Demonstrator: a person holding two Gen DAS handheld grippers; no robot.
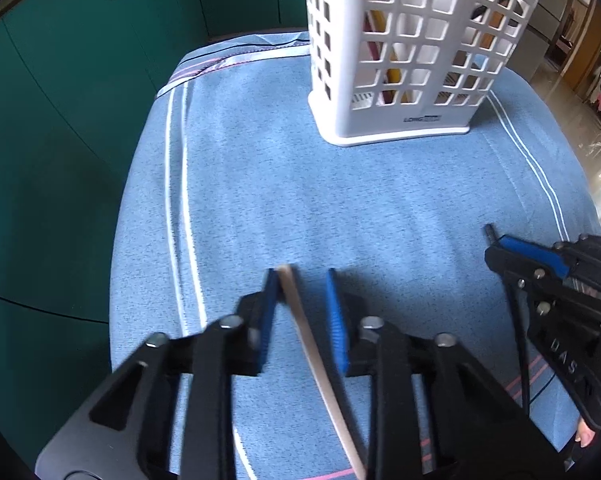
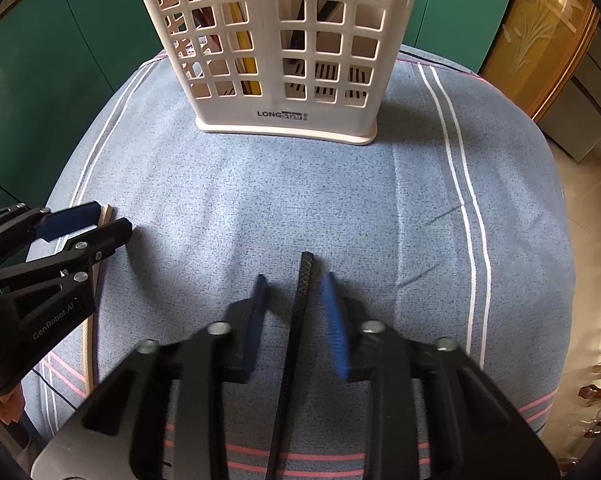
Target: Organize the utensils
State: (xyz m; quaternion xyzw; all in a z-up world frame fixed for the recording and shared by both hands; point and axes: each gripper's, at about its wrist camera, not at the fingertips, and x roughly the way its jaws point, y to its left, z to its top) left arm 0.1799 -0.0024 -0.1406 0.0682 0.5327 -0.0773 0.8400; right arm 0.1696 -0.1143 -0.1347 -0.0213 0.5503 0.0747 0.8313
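Black chopstick (image 2: 300, 320) between right gripper's (image 2: 296, 308) seemingly parted jaws.

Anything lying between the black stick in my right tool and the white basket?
No. In the right wrist view, only bare blue cloth lies between the black stick and the white basket.
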